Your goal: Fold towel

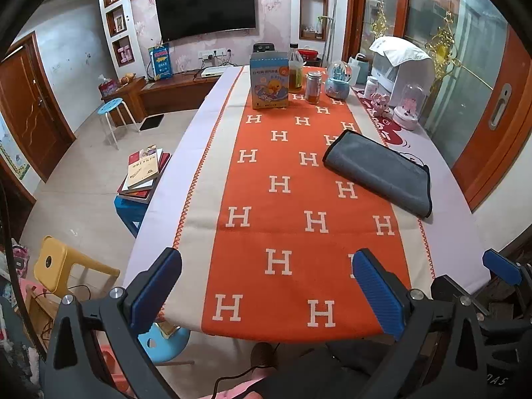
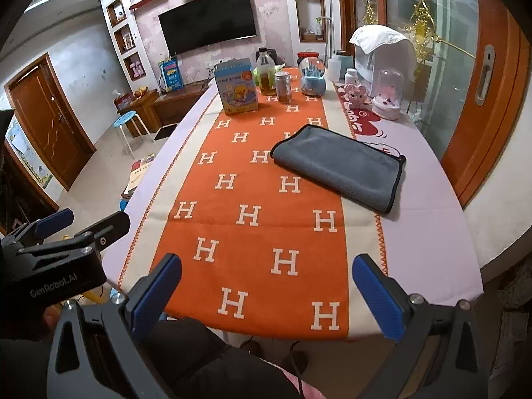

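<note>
A grey towel [image 1: 379,173] with a black hem lies folded into a narrow rectangle on the right side of the table, half on the orange runner [image 1: 282,199]. It also shows in the right wrist view [image 2: 339,166]. My left gripper [image 1: 266,292] is open and empty, held over the table's near edge, well short of the towel. My right gripper [image 2: 266,294] is open and empty, also at the near edge. The left gripper shows at the left of the right wrist view [image 2: 63,229].
At the far end of the table stand a blue carton [image 1: 268,79], a bottle [image 1: 295,69], a jar [image 1: 313,87], a snow globe [image 1: 337,79] and pink ornaments [image 1: 407,106]. Stools and a pile of books [image 1: 144,173] are left of the table.
</note>
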A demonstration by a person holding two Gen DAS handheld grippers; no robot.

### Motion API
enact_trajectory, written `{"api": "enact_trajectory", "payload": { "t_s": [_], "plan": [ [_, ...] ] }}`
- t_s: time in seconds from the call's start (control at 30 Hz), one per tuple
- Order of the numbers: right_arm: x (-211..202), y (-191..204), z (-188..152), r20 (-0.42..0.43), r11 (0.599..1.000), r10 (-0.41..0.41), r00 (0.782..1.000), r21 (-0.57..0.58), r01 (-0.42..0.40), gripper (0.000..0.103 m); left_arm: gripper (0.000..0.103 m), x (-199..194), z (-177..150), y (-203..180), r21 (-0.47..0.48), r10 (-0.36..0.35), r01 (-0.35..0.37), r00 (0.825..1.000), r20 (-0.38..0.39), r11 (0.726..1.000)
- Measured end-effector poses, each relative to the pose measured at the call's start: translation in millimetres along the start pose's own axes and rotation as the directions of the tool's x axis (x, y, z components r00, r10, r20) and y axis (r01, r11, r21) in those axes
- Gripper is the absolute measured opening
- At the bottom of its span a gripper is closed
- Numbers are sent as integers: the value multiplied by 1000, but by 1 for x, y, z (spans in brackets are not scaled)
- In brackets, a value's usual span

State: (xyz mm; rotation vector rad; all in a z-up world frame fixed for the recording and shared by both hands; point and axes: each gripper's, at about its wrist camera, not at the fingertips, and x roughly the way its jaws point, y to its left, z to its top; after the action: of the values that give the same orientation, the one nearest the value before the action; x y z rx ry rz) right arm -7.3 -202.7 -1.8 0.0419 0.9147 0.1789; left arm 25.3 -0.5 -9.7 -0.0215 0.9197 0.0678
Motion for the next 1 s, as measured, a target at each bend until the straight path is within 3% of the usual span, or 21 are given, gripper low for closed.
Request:
{"api": "enact_trajectory", "payload": {
  "t_s": [1.0],
  "plan": [
    [18,4,4,-54,1000,10,998,-11,-11,103,102,11,-1,1,-3,-1,1,1000,-27,1000]
  ]
}}
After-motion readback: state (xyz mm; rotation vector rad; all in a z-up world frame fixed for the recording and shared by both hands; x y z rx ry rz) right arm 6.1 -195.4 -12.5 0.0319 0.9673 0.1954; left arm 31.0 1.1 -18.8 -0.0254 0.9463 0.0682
